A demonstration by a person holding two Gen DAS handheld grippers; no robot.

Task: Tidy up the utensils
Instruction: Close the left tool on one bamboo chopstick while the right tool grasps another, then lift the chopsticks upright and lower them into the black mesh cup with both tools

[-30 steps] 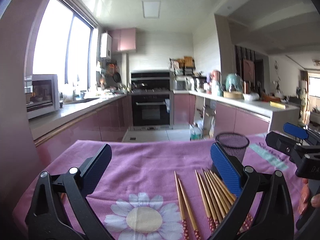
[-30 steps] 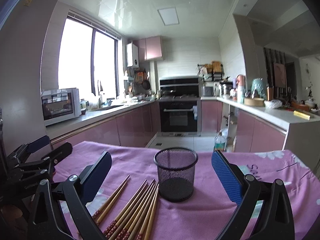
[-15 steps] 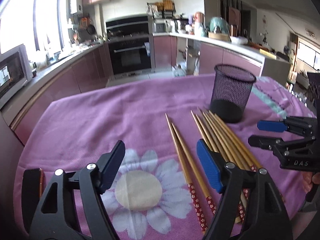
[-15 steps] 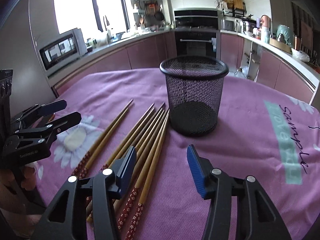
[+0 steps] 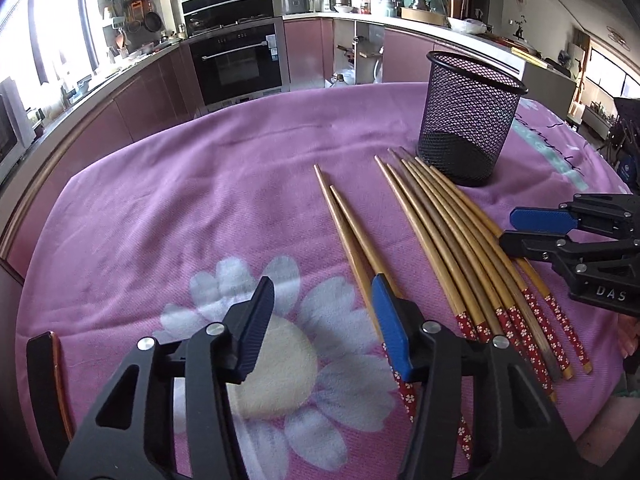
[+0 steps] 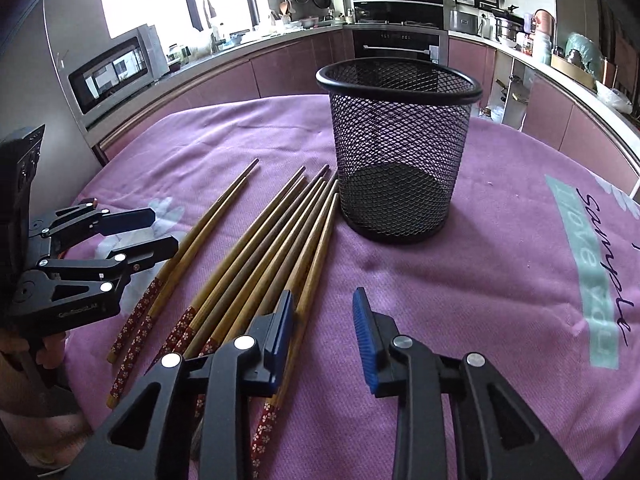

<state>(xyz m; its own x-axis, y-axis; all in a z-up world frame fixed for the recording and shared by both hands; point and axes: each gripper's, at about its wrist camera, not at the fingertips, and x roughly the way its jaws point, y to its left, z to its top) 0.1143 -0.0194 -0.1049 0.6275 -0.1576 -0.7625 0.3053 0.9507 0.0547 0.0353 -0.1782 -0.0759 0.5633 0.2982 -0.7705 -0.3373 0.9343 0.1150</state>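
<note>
Both grippers have dropped toward the tabletop (image 5: 160, 200). The left gripper (image 5: 320, 320) and right gripper (image 6: 322, 332) are closing, each about half open with nothing between the jaws. 8 chopsticks (image 6: 256, 252) lie center-left, beside the empty cup (image 6: 400, 152); pickup looks imminent.

- Chopsticks (image 6: 276, 240): smooth wood with a light sheen; handle ends wrapped in red flowered pattern.
- Cup (image 6: 400, 152): black wire mesh, matt, with a smooth solid rim.
- Cloth (image 5: 200, 208) on the table: purple woven fabric, matt, finely ribbed.
- Fingers (image 5: 390, 334): ribbed blue pads on matt black plastic, shiny metal rivets.
</note>
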